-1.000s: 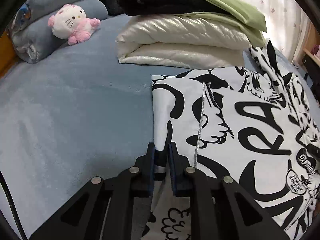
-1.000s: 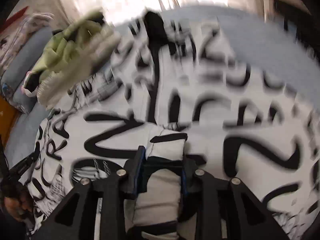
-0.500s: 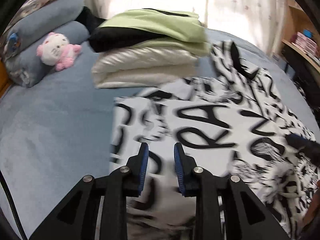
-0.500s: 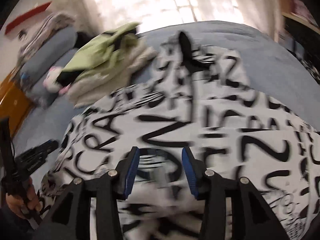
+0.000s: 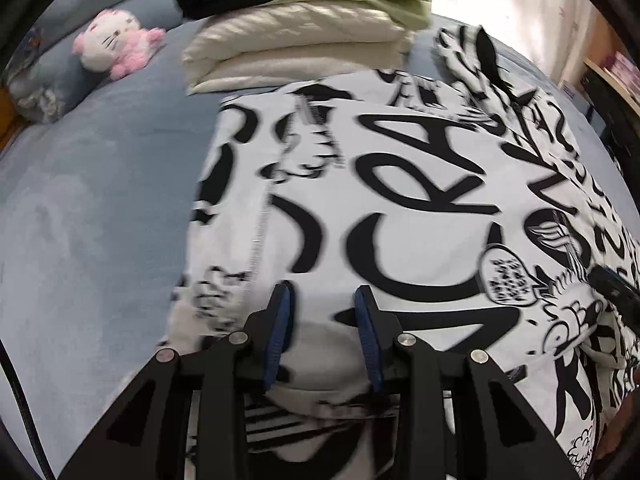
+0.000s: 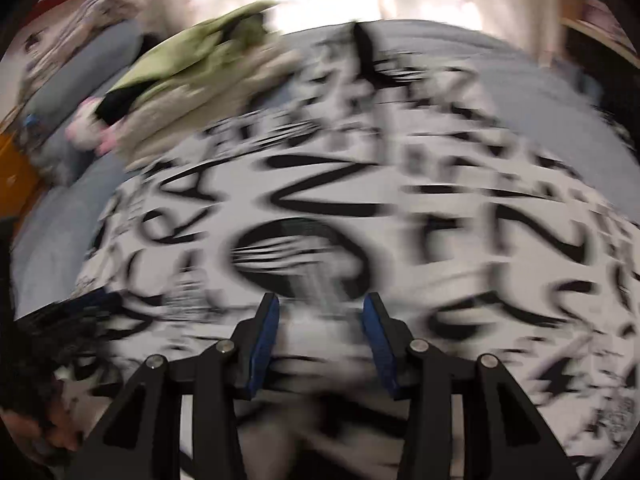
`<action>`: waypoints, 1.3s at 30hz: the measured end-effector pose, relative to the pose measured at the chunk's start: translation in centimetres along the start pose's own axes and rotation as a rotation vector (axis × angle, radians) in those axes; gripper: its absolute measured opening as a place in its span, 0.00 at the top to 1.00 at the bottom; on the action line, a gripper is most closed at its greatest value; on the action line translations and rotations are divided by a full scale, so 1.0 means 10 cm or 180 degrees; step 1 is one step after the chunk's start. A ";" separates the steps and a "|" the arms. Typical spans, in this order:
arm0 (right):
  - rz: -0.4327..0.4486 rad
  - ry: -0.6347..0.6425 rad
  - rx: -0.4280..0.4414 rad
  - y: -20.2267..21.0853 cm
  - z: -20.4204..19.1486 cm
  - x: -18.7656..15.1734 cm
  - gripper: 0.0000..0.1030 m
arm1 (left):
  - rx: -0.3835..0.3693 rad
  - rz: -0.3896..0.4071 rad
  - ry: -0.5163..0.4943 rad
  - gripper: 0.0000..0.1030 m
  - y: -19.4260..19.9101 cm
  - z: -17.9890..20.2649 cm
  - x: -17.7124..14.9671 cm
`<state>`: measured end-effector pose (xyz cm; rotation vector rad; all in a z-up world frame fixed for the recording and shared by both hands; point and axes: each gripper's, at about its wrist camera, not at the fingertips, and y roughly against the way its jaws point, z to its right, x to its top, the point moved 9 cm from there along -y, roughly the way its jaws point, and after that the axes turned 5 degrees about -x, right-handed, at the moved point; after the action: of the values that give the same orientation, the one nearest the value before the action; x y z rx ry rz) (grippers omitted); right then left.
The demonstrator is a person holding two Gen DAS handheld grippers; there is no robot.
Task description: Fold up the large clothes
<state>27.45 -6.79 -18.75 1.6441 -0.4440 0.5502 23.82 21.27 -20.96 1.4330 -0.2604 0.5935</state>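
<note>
A large white garment with bold black lettering [image 5: 400,184] lies spread flat on the blue bed; the right wrist view shows it too [image 6: 360,200], heavily blurred. My left gripper [image 5: 324,300] hovers over the garment's near left part. Its jaws are opening, with only flat cloth below and nothing pinched between the blue pads. My right gripper [image 6: 318,304] stands open above the garment's near middle, also holding nothing. Its black tip shows at the right edge of the left wrist view [image 5: 612,288].
A folded stack of cream, black and green bedding [image 5: 304,40] sits just beyond the garment. A pink and white plush toy [image 5: 116,40] leans on blue pillows [image 5: 48,80] at the far left. Bare blue bedcover [image 5: 100,200] lies left. A wooden shelf [image 5: 612,76] stands right.
Both grippers have let go of the garment folds they pinched and opened. Both have drawn back toward the near edge, so more of the spread garment shows.
</note>
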 end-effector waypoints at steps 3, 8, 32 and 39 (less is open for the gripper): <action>-0.0024 -0.0196 -0.0152 0.05 0.31 -0.08 0.57 | -0.0033 0.0009 0.0015 0.69 0.02 -0.09 0.01; -0.0082 -0.0652 0.0073 0.04 0.58 -0.20 0.49 | 0.0097 0.0020 -0.0010 0.68 0.03 -0.08 0.01; 0.0023 -0.0999 0.0215 0.19 0.59 -0.25 0.47 | -0.0051 0.0107 0.0118 0.60 0.44 0.07 -0.12; 0.0121 -0.1008 0.0346 0.51 0.51 -0.29 0.47 | -0.0059 0.0166 0.0128 0.58 0.74 0.05 -0.22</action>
<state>22.68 -12.67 -16.90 1.8386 -0.6883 0.3462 18.13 20.49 -15.72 1.3985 -0.2715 0.6602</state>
